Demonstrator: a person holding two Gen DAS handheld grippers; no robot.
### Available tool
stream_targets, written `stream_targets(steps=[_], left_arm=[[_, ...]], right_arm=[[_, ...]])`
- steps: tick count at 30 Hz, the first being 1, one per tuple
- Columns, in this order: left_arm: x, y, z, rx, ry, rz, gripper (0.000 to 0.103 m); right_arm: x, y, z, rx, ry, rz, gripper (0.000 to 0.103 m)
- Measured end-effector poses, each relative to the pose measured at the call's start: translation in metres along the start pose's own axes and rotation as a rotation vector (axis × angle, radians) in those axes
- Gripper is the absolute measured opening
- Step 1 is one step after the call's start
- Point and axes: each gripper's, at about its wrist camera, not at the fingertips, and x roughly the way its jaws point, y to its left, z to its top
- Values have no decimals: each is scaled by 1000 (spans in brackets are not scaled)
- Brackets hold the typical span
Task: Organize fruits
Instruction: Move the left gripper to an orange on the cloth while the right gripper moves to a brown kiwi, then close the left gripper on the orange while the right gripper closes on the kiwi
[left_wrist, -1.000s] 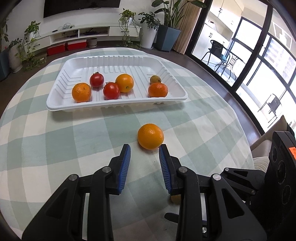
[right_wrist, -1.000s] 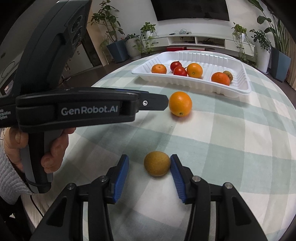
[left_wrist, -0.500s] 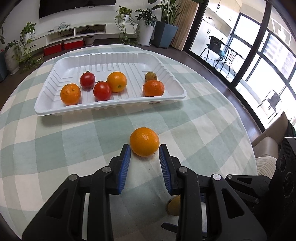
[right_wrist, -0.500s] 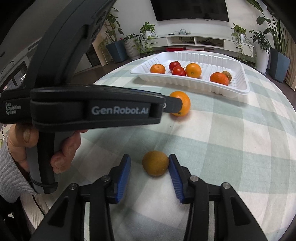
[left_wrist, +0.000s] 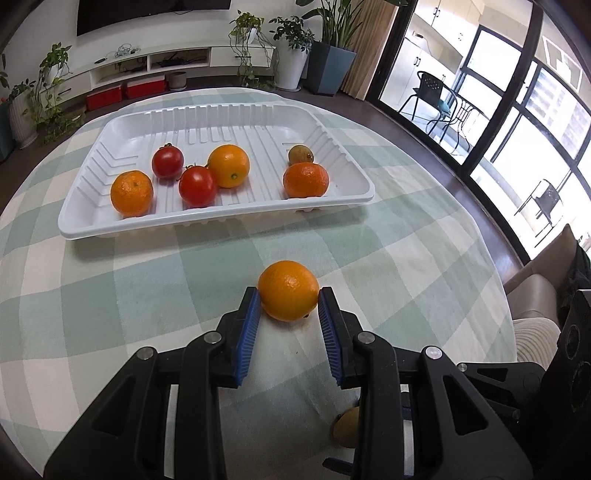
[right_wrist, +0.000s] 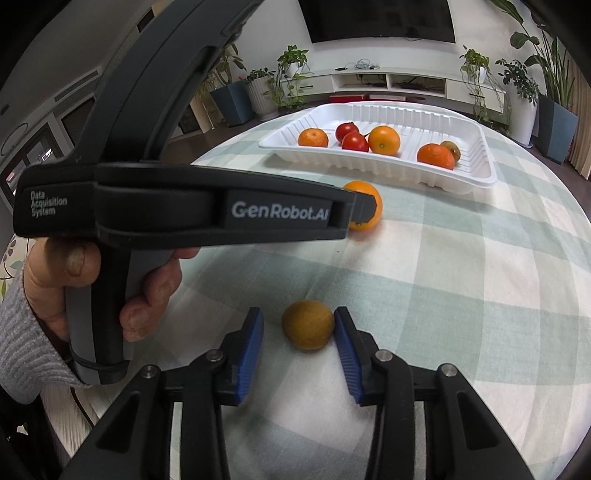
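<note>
a: left wrist view: the left gripper (left_wrist: 288, 304) has the orange (left_wrist: 288, 290) between its blue pads (left_wrist: 248, 325). both fingertips sit right against the fruit's sides, left and right.

b: is it gripped?

a: cannot tell. the pads look to touch the peel, but the orange rests on the checked cloth (left_wrist: 110, 295), only the tips reach it, and most of the fruit sticks out past them.

b: and the right one?

a: right wrist view: the right gripper (right_wrist: 298, 325) straddles a small brown fruit (right_wrist: 308, 324). its jaws stand fairly wide. the right pad (right_wrist: 345, 349) is touching or just beside the fruit; the left pad (right_wrist: 251, 347) is clearly apart from it, with cloth showing in the gap. the fruit lies on the cloth, about level with the fingertips.

b: where's the tray?

a: the white tray (left_wrist: 207, 218) sits farther back on the table, apart from both grippers. it holds two tomatoes, three orange fruits and one small brownish one at the right end. in the right view the left hand (right_wrist: 74, 280) grips the other tool's handle, and that tool's body partly covers the orange (right_wrist: 364, 210).
</note>
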Motion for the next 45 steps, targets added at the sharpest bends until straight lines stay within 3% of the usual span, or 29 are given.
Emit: stream_targets(steps=[11, 15, 34, 45], left_arm=[[2, 1, 1, -12, -3, -4, 33], [4, 3, 2, -17, -6, 12, 39], [11, 3, 0, -6, 6, 16, 39], [12, 8, -4, -35, 13, -12, 35]], right_arm=[[-2, -1, -1, 0, 0, 0, 41], [-2, -1, -1, 0, 0, 0, 42], [-3, 4, -4, -19, -1, -21, 41], [-6, 3, -6, -8, 0, -9, 31]])
